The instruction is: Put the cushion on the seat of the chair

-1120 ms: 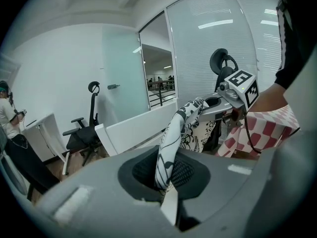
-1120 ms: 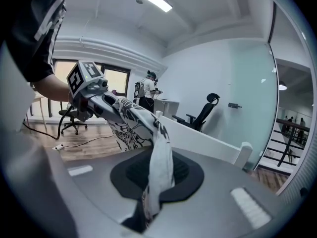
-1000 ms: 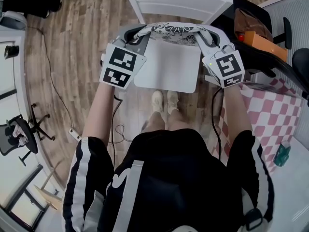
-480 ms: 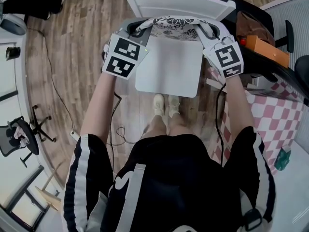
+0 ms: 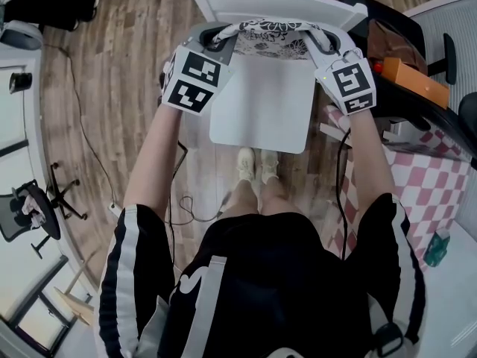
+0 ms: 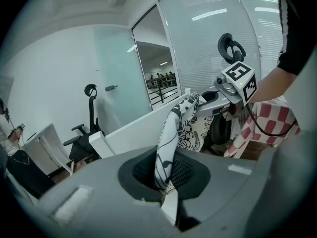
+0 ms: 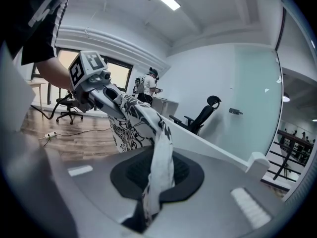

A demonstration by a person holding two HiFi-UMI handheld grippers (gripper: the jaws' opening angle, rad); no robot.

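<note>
"What is new?"

"The cushion (image 5: pixel 272 39) is now further in over the seat (image 5: pixel 261 110), close to the chair back (image 5: pixel 276 2). It hangs above the seat's back edge and is not lying down yet."

"And the jaws?"

"The left gripper (image 5: pixel 222 36) and the right gripper (image 5: pixel 319 39) each pinch a top corner tight. I see no box or bowl."

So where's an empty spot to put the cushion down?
The white chair seat is bare, between its backrest and the person's shoes. Wood floor to its left is open too. The right side is crowded: an office chair, a checked cloth.
</note>
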